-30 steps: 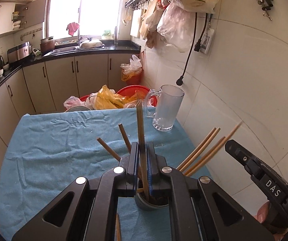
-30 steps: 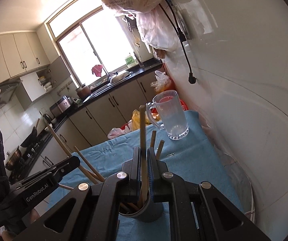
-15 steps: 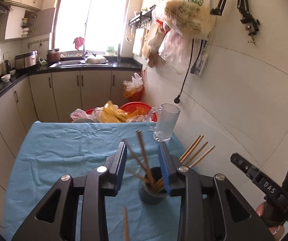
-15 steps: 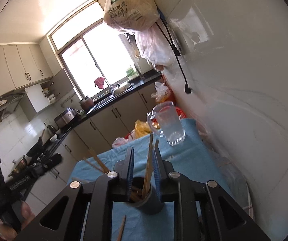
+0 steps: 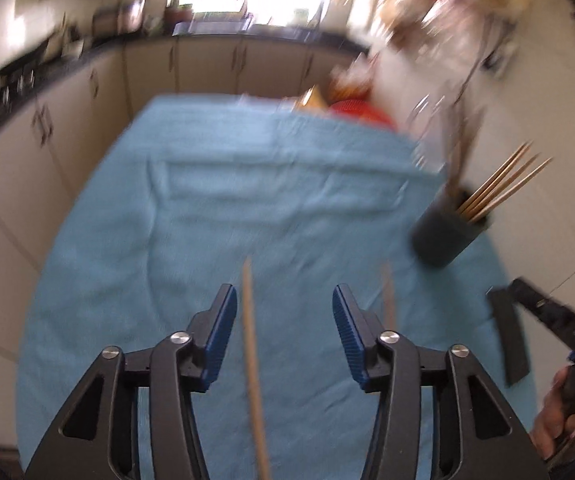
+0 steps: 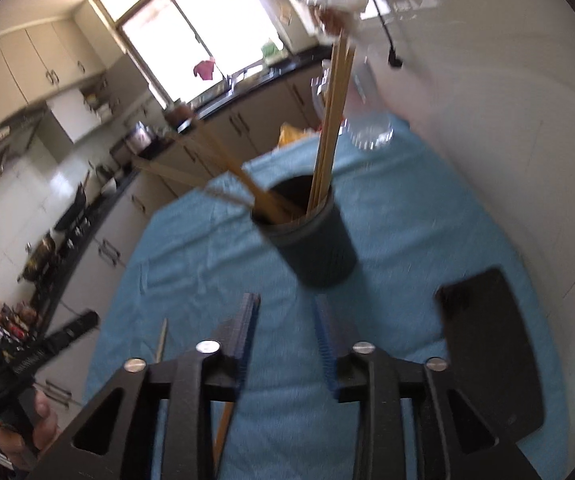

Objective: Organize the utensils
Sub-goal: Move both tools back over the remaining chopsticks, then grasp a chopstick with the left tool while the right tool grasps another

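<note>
Left-wrist view: the left claw (image 5: 281,334) hangs spread wide and empty over a blue-clothed surface (image 5: 215,208), having a second ago been clamped on a chopstick above the dark cup (image 5: 445,232); that stick now appears to stand with the others in the cup, which sits off toward the far right edge of the cloth, close to the tiled wall. From the right-wrist view, the right claw (image 6: 285,336) is likewise parted and holding nothing, drawn back from the same cup (image 6: 311,236), where it too had gripped a stick a moment earlier. Both deliveries look done, and the job seems to be moving on to what is left lying loose. Directly beneath the left claw, a loose chopstick (image 5: 253,368) lies lengthwise on the cloth between the spread fingers, with a second, blurred one (image 5: 387,300) just to its right; these are probably the next to be gathered. A flat black slab (image 6: 491,356), possibly a phone, rests on the cloth near the wall beside the right claw, and a glass mug (image 6: 369,132) stands beyond the cup at the far end. Splayed sticks leaning out of the cup toward both sides could snag an approaching claw. Motion blur softens both views, so the count of sticks in the cup cannot be told.
</note>
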